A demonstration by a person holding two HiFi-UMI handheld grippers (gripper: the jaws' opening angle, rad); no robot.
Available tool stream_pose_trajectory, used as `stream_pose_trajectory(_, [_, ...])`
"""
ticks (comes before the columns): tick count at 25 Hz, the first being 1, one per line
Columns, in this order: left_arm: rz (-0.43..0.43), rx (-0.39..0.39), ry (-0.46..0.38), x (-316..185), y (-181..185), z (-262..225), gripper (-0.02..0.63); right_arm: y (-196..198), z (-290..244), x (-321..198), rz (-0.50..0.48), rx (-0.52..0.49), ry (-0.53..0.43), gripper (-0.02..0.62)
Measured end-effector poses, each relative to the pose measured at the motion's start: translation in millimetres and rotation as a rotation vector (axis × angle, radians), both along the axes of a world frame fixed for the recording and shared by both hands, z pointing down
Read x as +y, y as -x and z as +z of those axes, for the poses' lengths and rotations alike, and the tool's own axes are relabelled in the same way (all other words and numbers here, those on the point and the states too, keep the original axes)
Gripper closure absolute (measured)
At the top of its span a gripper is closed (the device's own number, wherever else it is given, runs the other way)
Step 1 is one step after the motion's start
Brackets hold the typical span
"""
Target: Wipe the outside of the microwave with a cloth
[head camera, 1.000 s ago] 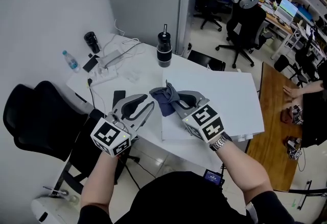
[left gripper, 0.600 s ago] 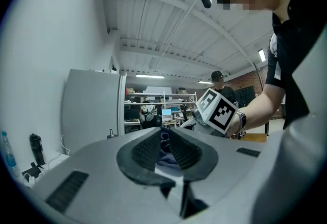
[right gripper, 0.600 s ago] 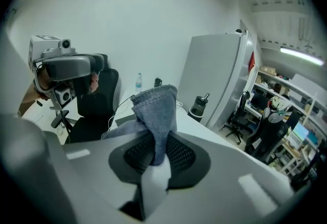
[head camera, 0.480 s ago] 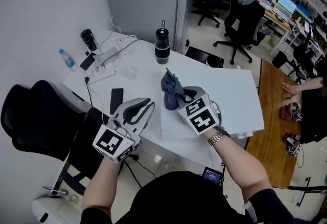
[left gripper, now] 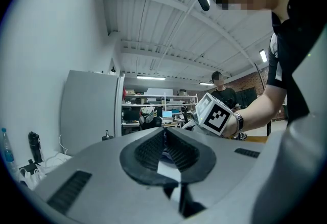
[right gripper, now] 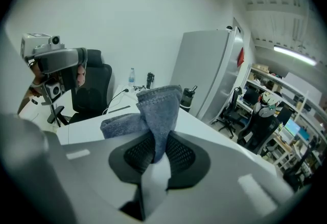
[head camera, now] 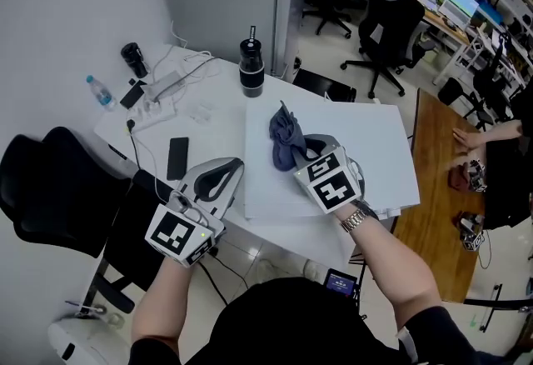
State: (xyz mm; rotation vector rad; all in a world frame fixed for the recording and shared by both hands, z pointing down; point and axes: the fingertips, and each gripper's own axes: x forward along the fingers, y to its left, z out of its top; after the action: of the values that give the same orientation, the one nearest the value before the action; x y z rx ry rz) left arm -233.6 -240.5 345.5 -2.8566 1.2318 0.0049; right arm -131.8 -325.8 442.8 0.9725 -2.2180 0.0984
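Observation:
The microwave (head camera: pixel 371 151) shows as a big white box on the white table, seen from above. A blue-grey cloth (head camera: pixel 286 135) hangs bunched over its top near the left front corner, and my right gripper (head camera: pixel 301 147) is shut on it. In the right gripper view the cloth (right gripper: pixel 156 110) stands up between the pinching pads, above the white top. My left gripper (head camera: pixel 228 170) is to the left of the microwave, at the table's front edge, jaws together with nothing in them. In the left gripper view its tips (left gripper: pixel 164 133) meet, and the right gripper's marker cube (left gripper: pixel 217 114) shows beyond them.
On the table left of the microwave lie a black phone (head camera: pixel 176 157), a power strip with cables (head camera: pixel 158 88), a water bottle (head camera: pixel 98 92) and a black tumbler (head camera: pixel 251 67). A black chair (head camera: pixel 50 188) stands at the left. A wooden table (head camera: pixel 433 163) with a person's hand (head camera: pixel 466 138) is at the right.
My right gripper has carried the cloth away from me and lower, from the microwave's front edge to over its top. The left gripper has shifted only slightly and stays shut.

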Motion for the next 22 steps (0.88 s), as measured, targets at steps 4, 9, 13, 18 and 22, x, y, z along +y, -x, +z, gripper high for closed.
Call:
stream_pose_trajectory(4, [-0.008, -0.003, -0.001, 0.8, -17.5, -1.6, 0.595, -27.8, 1.0, -1.3, 0.016, 0.002, 0.002, 0.541])
stream_pose_trajectory(9, [-0.021, -0.015, -0.009, 3.6, -42.8, -7.1, 0.6, -68.6, -0.3, -2.5, 0.044, -0.006, 0.005, 0.541])
stream_pose_trajectory(13, [-0.019, -0.031, -0.006, 6.9, -67.8, -8.4, 0.6, -101.3, 0.1, -3.7, 0.064, -0.015, 0.006, 0.541])
stream_pose_trajectory(18, [-0.012, -0.048, -0.007, 10.1, -96.5, -11.8, 0.6, -137.2, -0.5, -3.0, 0.089, -0.029, 0.005, 0.541])
stream_pose_trajectory(22, [-0.002, -0.059, -0.007, 10.3, -119.2, -14.4, 0.6, -166.7, 0.0, -3.8, 0.112, -0.04, 0.006, 0.541])
